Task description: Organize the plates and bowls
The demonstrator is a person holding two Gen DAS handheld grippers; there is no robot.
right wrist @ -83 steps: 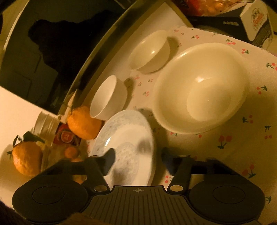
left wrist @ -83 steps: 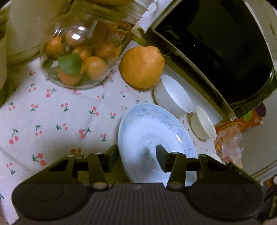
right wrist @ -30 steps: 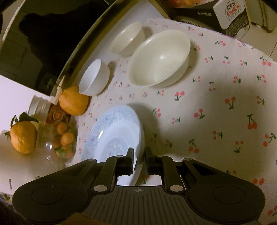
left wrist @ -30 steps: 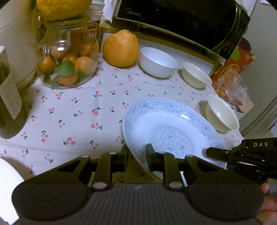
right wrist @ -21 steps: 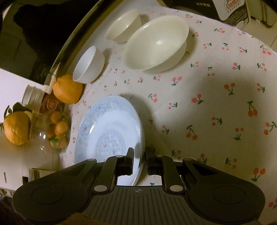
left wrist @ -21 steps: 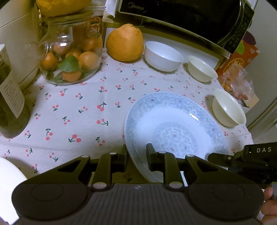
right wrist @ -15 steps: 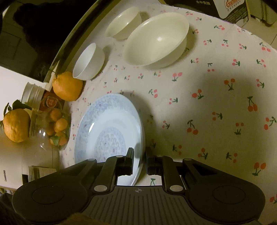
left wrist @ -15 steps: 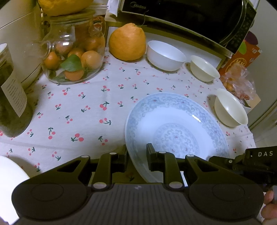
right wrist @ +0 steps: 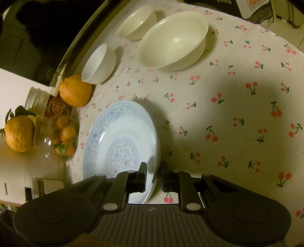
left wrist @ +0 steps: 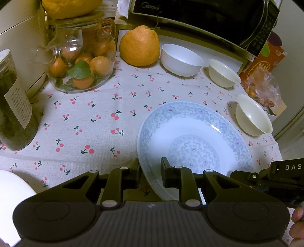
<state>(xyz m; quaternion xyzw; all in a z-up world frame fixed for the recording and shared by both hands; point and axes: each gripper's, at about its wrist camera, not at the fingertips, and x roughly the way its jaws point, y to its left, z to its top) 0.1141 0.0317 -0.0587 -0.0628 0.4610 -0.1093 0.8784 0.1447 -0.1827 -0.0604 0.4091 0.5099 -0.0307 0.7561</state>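
Note:
A blue-patterned plate [left wrist: 193, 136] lies on the cherry-print cloth, with each gripper at one side of its near rim. My left gripper [left wrist: 150, 171] is shut on the plate's rim. My right gripper [right wrist: 153, 172] has the opposite rim [right wrist: 152, 152] between its fingers; its jaws are opening, and a thin gap shows beside the rim. Beyond the plate [right wrist: 117, 136] stand a white bowl [left wrist: 181, 59], a small cream bowl [left wrist: 223, 73] and a larger cream bowl [right wrist: 172, 39].
A microwave [left wrist: 190, 15] runs along the back. A big orange [left wrist: 139, 46] and a glass jar of small oranges [left wrist: 79, 62] stand at the back left, a dark jar [left wrist: 13, 106] at far left. A snack bag [left wrist: 262, 85] lies right, near the table's edge.
Both grippers closed on the plate's rim and brought it from beside the bowls to the nearer cloth. In the last half second the right jaws widened slightly.

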